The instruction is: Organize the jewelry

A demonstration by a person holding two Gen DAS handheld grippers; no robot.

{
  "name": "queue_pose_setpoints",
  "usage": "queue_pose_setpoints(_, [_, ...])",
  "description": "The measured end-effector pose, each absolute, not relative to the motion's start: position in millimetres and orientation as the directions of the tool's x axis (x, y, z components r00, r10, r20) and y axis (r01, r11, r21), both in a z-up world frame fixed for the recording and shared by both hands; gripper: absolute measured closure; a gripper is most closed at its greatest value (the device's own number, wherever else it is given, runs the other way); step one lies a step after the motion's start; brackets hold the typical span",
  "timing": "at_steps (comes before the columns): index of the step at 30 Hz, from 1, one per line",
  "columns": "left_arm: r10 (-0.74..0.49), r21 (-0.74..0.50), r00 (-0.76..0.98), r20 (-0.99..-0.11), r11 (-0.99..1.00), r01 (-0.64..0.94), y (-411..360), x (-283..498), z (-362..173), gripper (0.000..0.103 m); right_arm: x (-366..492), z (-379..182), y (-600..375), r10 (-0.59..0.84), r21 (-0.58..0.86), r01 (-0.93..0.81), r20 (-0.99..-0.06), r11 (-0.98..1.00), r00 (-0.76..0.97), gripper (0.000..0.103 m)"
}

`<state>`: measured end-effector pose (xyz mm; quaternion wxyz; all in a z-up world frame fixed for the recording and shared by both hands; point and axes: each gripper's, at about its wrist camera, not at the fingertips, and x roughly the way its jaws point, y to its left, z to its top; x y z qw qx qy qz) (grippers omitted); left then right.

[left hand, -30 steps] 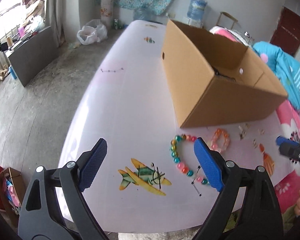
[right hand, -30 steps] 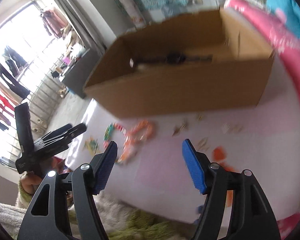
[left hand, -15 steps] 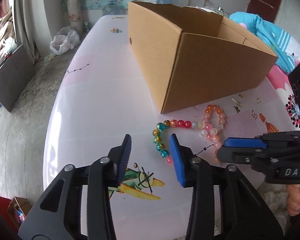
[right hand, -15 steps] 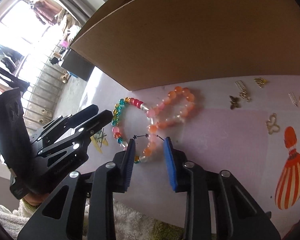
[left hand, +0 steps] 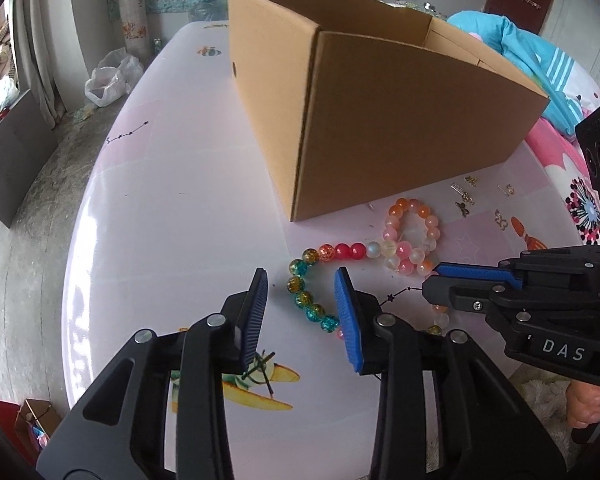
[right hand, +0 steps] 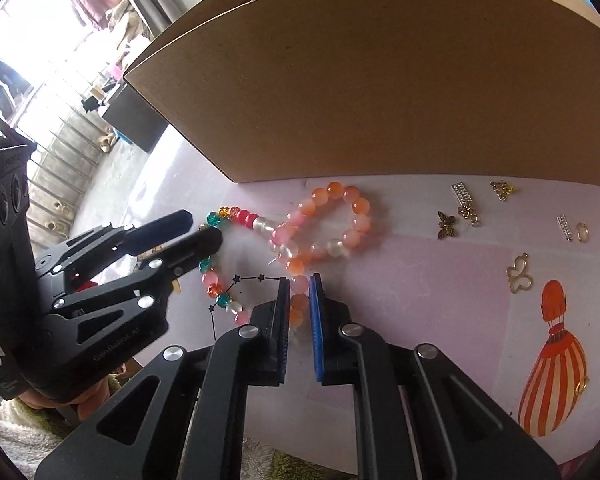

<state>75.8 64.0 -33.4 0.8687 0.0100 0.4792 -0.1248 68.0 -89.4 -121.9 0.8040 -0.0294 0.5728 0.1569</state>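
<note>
orange beads [right hand: 298, 304] pinched in just-closing right claw [right hand: 299, 280], left claw [left hand: 300, 284] parted, straddling teal beads [left hand: 312, 312]

A cardboard box [left hand: 400, 120] stands on the desk [left hand: 172, 168]. Just before its near wall lie 2 bead bracelets [right hand: 284, 248], touching each other, and to their right a scatter of small charms [right hand: 472, 212]. The left tool [left hand: 300, 312] and right tool [right hand: 299, 308] sit over the bracelets.
</note>
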Motion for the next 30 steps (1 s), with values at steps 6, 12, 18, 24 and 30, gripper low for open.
queue_pose_setpoints(6, [-0.153,-0.034,0.517,-0.842,0.972,0.232,55.6,79.5,-37.0,0.077,70.1,-120.2,-88.2,0.214,0.125,-0.289,-0.928,0.949,0.304,0.093])
queue_pose_setpoints(12, [-0.118,0.029,0.536,-0.836,0.966,0.259,46.9,74.4,-36.9,0.085,70.7,-122.8,-88.3,0.224,0.136,-0.283,-0.925,0.949,0.308,0.093])
queue_pose_setpoints(18, [-0.122,0.050,0.539,-0.834,0.955,0.294,41.7,66.5,-37.2,0.094,68.1,-126.0,-87.5,0.231,0.141,-0.283,-0.920,0.949,0.315,0.093])
queue_pose_setpoints(24, [-0.131,0.032,0.532,-0.837,0.957,0.287,43.1,60.1,-35.6,0.094,65.0,-124.3,-87.8,0.239,0.148,-0.286,-0.918,0.947,0.316,0.093])
queue_pose_setpoints(30, [-0.129,0.031,0.546,-0.828,0.961,0.275,44.1,47.8,-22.9,0.095,58.0,-117.3,-91.0,0.276,0.177,-0.303,-0.904,0.936,0.326,0.093])
